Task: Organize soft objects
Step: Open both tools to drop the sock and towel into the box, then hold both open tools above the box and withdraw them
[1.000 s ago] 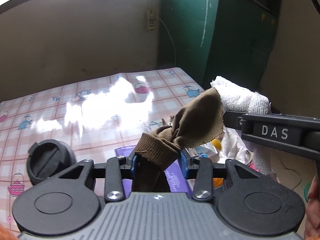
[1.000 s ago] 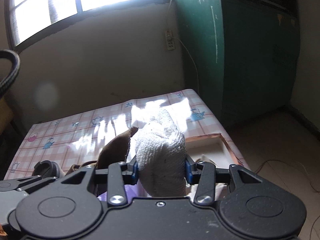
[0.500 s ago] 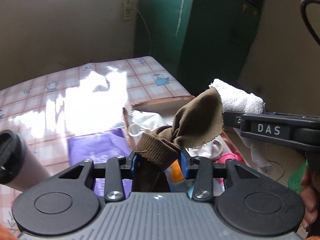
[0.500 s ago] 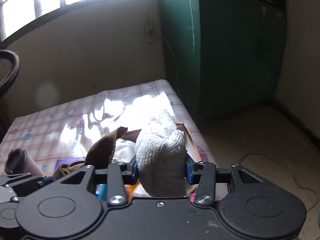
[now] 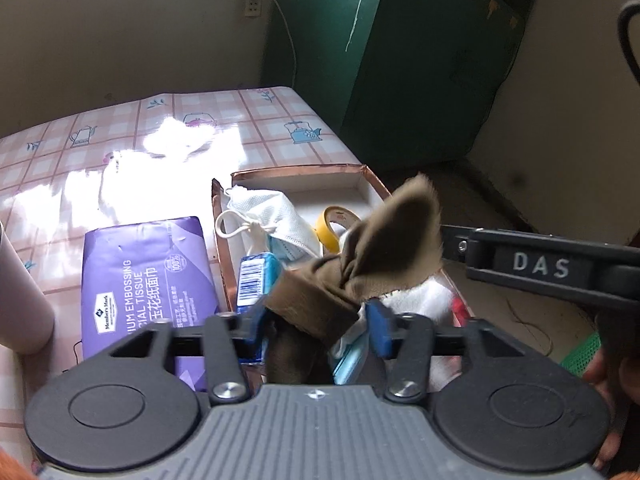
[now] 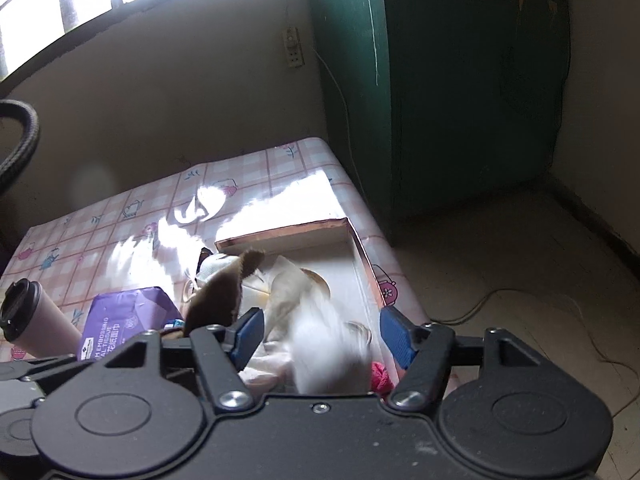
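Note:
A brown sock [image 5: 352, 276] sits between the fingers of my left gripper [image 5: 318, 316], whose jaws have spread; the sock looks loose, blurred at its tip, above a copper-rimmed cardboard box [image 5: 296, 170]. My right gripper [image 6: 322, 330] is open, and a white towel [image 6: 328, 348] is blurred, dropping from it into the box [image 6: 360, 252]. The towel also shows in the left wrist view [image 5: 420, 296], lying in the box. The brown sock shows at the left in the right wrist view [image 6: 222, 292].
The box holds a white drawstring bag [image 5: 264, 212], a yellow tape roll [image 5: 336, 224], a blue packet [image 5: 256, 276] and something pink [image 6: 380, 376]. A purple tissue pack [image 5: 144, 276] and a lidded cup [image 6: 36, 320] stand on the checked tablecloth [image 5: 120, 140]. A green cabinet [image 6: 440, 80] is behind.
Both grippers moved over the box and tilted down. The right gripper opened and let the white towel fall. The left gripper's jaws widened around the brown sock.

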Demonstrator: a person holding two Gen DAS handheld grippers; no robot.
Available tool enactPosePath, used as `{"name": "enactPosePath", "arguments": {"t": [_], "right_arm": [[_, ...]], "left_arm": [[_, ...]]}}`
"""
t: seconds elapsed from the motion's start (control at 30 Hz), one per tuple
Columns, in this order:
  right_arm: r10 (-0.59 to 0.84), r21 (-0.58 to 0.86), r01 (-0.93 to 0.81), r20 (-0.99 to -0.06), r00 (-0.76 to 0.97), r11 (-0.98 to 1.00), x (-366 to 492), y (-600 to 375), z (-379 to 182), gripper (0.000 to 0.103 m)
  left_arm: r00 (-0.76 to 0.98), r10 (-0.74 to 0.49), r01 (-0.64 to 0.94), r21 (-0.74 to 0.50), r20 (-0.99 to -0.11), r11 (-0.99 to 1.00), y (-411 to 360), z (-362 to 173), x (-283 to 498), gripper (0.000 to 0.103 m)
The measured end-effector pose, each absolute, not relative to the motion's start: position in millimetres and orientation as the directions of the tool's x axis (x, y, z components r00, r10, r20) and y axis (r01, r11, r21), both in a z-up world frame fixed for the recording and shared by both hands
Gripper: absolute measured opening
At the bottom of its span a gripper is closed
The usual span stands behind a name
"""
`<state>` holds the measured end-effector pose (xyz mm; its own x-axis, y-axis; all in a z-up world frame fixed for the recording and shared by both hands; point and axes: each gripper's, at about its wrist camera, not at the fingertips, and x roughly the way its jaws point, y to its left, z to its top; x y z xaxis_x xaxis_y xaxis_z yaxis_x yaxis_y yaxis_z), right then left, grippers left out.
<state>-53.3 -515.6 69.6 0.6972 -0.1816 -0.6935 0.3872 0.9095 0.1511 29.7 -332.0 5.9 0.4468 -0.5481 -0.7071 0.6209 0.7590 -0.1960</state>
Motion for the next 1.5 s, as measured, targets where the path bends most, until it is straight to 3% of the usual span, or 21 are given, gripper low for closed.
{"name": "enactPosePath", "arguments": {"t": [0.3, 0.4, 0.53, 0.7, 1.5], "right_arm": [[-0.245, 0.095, 0.407, -0.668, 0.703, 0.908, -73, -504, 84, 0.077], [-0.262, 0.073, 0.404, -0.656, 0.708, 0.912, -84, -491, 92, 0.08], [-0.251, 0.063, 0.387, -0.663, 0.705, 0.92, -95, -474, 95, 0.082], [-0.228, 0.044, 0.36, -0.701, 0.676, 0.932, -106, -457, 88, 0.082], [-0.233, 0.042, 0.395, -0.749, 0.62, 0.918, -119, -449, 69, 0.082]], "left_arm": [[0.475, -0.522, 0.6, -0.173, -0.709, 0.781, -319, 14, 25, 0.084], [0.525, -0.47, 0.575, -0.111, -0.709, 0.81, -308, 24, 16, 0.087], [0.601, -0.384, 0.528, -0.013, -0.701, 0.849, -290, 33, -5, 0.101], [0.564, -0.392, 0.509, -0.068, -0.727, 0.858, -271, 27, -18, 0.101], [0.503, -0.358, 0.507, -0.066, -0.787, 0.859, -267, 7, -32, 0.103]]}}
